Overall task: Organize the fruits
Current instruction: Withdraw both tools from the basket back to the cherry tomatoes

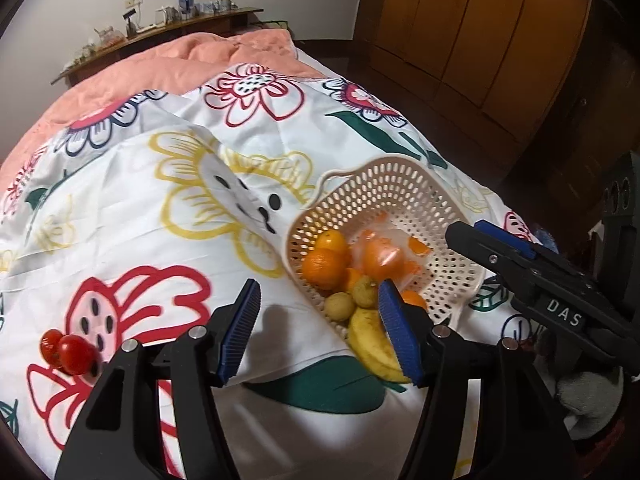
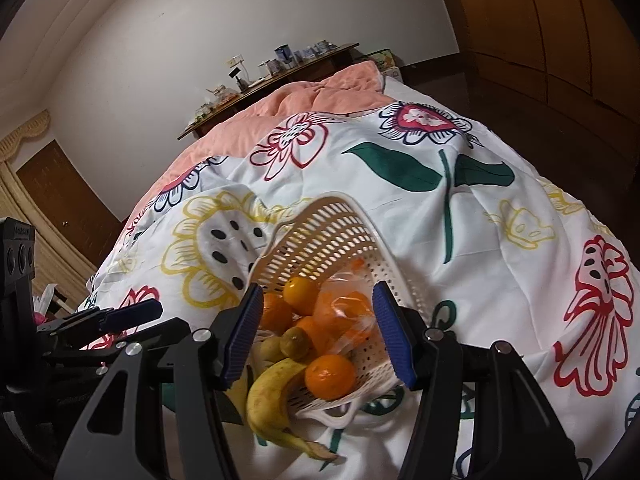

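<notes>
Floral bedspread point(image 1: 132, 208) | tomatoes point(image 1: 66, 350) left view only | both hand-held grippers spread, empty | basket point(image 2: 340, 216) tilted

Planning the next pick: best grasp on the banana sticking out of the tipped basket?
Grip the banana across its curved middle, from above on the open bedspread side. Its tip overhangs the basket rim; an orange crowds its inner side, so avoid that.

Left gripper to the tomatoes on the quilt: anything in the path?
Nothing visible. The two tomatoes lie on bare flowered quilt, left of the left gripper, with only flat fabric between. The basket of fruit sits on the opposite side, by the right gripper.
</notes>
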{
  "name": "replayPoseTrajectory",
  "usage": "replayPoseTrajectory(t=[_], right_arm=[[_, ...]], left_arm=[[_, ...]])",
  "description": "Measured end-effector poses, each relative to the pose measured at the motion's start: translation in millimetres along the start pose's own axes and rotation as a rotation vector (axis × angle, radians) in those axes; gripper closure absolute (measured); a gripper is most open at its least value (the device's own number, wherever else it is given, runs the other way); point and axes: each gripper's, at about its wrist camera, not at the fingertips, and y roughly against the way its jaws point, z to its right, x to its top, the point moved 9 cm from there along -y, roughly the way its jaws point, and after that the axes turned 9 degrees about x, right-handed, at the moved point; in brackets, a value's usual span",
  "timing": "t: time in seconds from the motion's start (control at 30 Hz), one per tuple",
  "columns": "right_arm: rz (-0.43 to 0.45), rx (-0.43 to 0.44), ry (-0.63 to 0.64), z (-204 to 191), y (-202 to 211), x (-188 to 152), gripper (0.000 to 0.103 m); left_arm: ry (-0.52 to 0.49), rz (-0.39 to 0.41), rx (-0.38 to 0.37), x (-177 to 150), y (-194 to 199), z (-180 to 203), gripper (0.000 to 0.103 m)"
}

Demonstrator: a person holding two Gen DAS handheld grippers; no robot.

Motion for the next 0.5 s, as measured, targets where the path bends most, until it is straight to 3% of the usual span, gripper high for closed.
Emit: replayPoseTrajectory(t=[0.27, 0.5], right_arm=[[-0.038, 0.038, 0.061, -32, -8, -6, 0.046], [-0.084, 0.082, 0.147, -71, -17, -13, 0.046]], left_arm=[[0.026, 0.033, 0.048, -2, 12, -23, 0.027], [0.073, 0.059, 0.074, -4, 25, -51, 0.025]])
